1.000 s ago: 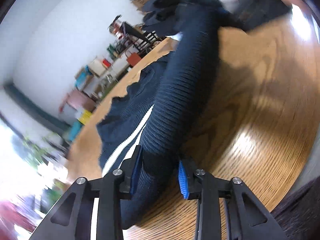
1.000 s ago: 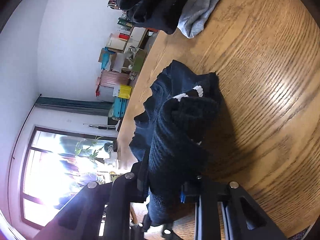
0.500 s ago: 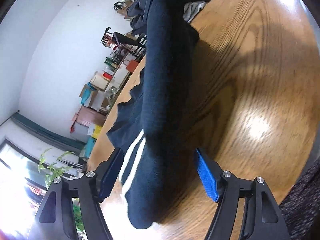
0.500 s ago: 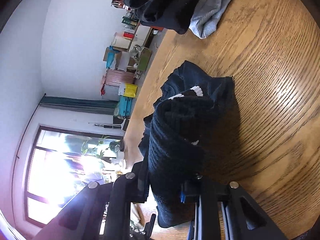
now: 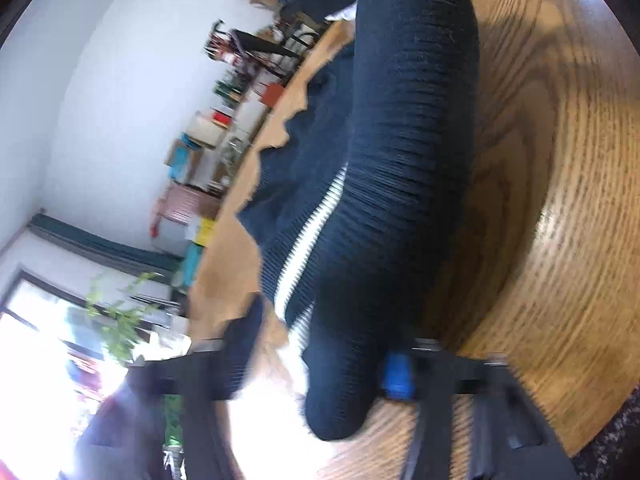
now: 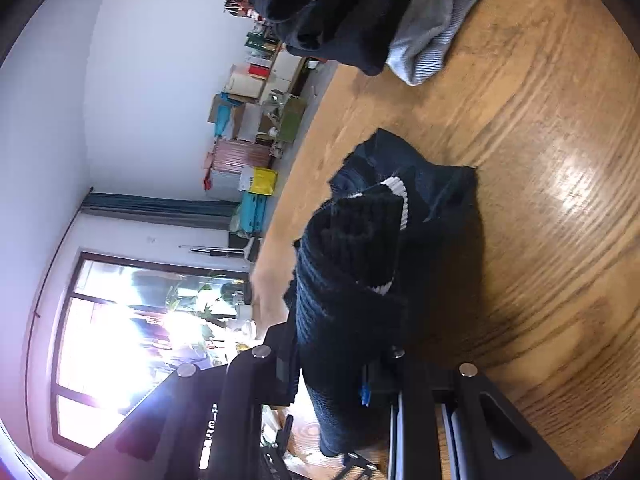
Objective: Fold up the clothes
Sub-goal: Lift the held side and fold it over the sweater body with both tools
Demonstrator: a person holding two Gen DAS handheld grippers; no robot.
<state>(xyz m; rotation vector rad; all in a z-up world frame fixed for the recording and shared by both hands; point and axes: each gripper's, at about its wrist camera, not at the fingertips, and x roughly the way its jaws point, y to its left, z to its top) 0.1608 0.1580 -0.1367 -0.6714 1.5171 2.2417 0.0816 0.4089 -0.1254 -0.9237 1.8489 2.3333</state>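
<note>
Two claws, one navy knit garment (image 5: pixel 412 152), and the fold is in mid-swing. The garment, dark ribbed wool with white stripes, lies partly on the wooden worktop (image 5: pixel 560 200) and partly lifted between the two claws. The right claw (image 6: pixel 336 376) is clamped on a thick bunched roll of the knit, pads pressed into it from both sides. The left claw (image 5: pixel 320 356) is closing right now with the other end of the fabric between its jaws; the blue pad on one side sits against the cloth, while the other finger is blurred and looks just clear of it, so this reads as a re-grip not quite landed.

The step looks like gathering one edge to carry it over the rest. Next, the left claw needs a firm bite on the ribbed hem, then both need to travel together so the fold lands flat and the stripes line up.

The count: one navy garment in hand, one heap of dark clothes (image 6: pixel 320 12) at the far end of the worktop, one grey knit (image 6: pixel 436 28) touching that heap.
</note>
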